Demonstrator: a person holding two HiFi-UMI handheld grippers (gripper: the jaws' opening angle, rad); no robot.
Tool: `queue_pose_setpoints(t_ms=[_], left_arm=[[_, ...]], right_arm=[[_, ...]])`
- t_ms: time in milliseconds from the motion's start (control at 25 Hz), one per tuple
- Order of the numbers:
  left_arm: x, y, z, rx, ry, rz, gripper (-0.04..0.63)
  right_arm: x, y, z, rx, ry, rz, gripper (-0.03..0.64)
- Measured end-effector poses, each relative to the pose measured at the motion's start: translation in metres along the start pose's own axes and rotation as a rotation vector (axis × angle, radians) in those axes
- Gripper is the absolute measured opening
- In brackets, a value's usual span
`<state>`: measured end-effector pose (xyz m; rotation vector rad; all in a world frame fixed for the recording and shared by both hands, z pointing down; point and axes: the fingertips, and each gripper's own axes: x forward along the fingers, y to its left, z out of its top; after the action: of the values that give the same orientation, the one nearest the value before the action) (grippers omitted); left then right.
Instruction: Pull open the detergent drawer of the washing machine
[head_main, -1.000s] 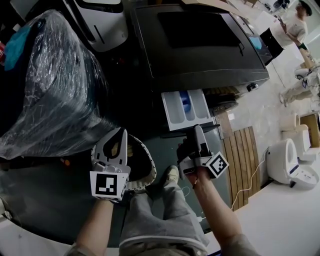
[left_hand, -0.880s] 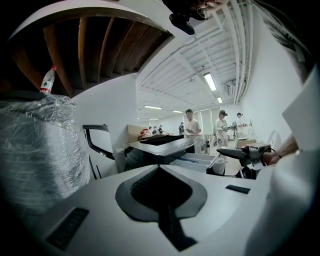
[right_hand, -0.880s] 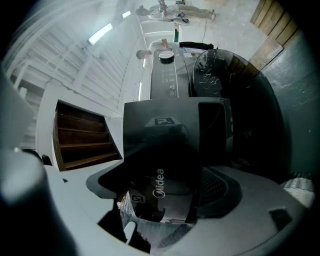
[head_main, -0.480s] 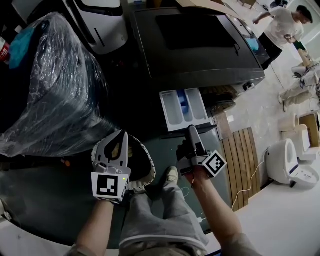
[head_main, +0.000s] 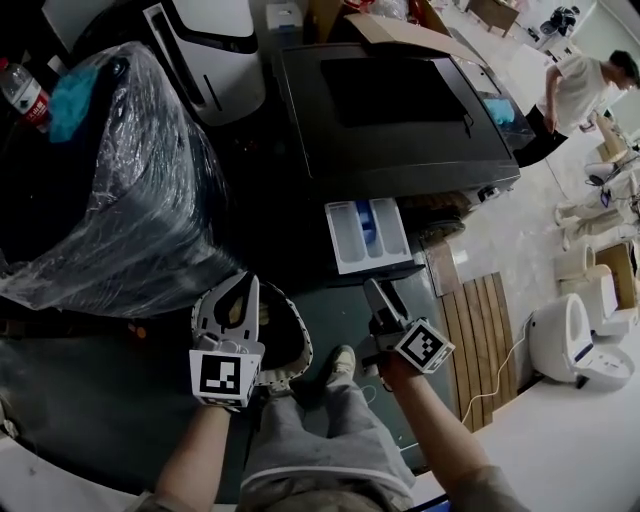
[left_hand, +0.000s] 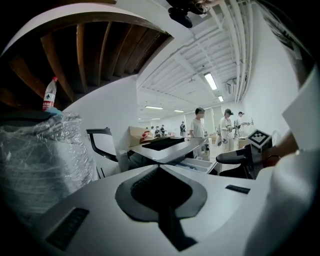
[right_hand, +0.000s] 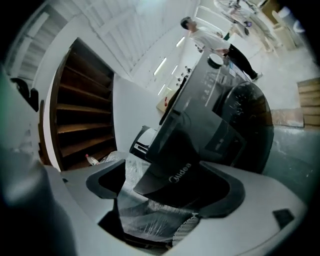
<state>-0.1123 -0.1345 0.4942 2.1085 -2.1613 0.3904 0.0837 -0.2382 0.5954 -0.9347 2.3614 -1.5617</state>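
Observation:
The dark grey washing machine (head_main: 400, 100) stands ahead. Its pale detergent drawer (head_main: 367, 232) is pulled well out, showing its compartments and a blue insert. My right gripper (head_main: 372, 290) hovers just in front of the drawer's dark front panel, jaws slightly open with nothing between them. In the right gripper view that panel (right_hand: 175, 175), marked Midea, shows through the gap of the right gripper (right_hand: 162, 210). My left gripper (head_main: 247, 285) is shut on nothing, left of the drawer. In the left gripper view the drawer (left_hand: 200, 164) lies beyond the left gripper (left_hand: 160, 167).
A bulky plastic-wrapped object (head_main: 110, 180) fills the left, with a bottle (head_main: 22, 90) behind it. A round mesh-rimmed part (head_main: 292, 345) lies under the left gripper. Wooden slats (head_main: 485, 320) and a white fixture (head_main: 570, 340) are at right. A person (head_main: 580, 85) stands far right.
My right gripper has drawn back from the drawer's front toward me. The drawer stays pulled out. The left gripper has barely moved.

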Motion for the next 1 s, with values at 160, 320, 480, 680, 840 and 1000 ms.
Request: queue_pose_setpoints(t_ms=[160,320,480,680,840,1000], left_arm=[[-0.007,0.006,0.017,0.01,-0.009,0.01,0.011],[-0.014,0.012,0.039,0.021,-0.024,0.013,0.011],[-0.02,0.018,0.066,0.026,-0.051,0.016,0.011],[-0.029,0.025,0.1,0.054,-0.078,0.02,0.011],[-0.039,0.03,0.131,0.102,-0.101,0.025,0.011],[-0.049,0.032,0.158,0.137,-0.135,0.037,0.011]], right_arm=[[-0.007,0.031,0.019,-0.122,0.008,0.025,0.434],[-0.012,0.07,0.035,-0.275,0.02,0.075,0.43],[-0.018,0.118,0.051,-0.491,0.01,0.113,0.254],[-0.025,0.179,0.066,-0.727,-0.004,0.196,0.198],[-0.036,0.225,0.075,-0.894,-0.017,0.252,0.165],[-0.048,0.267,0.085,-0.945,-0.051,0.305,0.136]])
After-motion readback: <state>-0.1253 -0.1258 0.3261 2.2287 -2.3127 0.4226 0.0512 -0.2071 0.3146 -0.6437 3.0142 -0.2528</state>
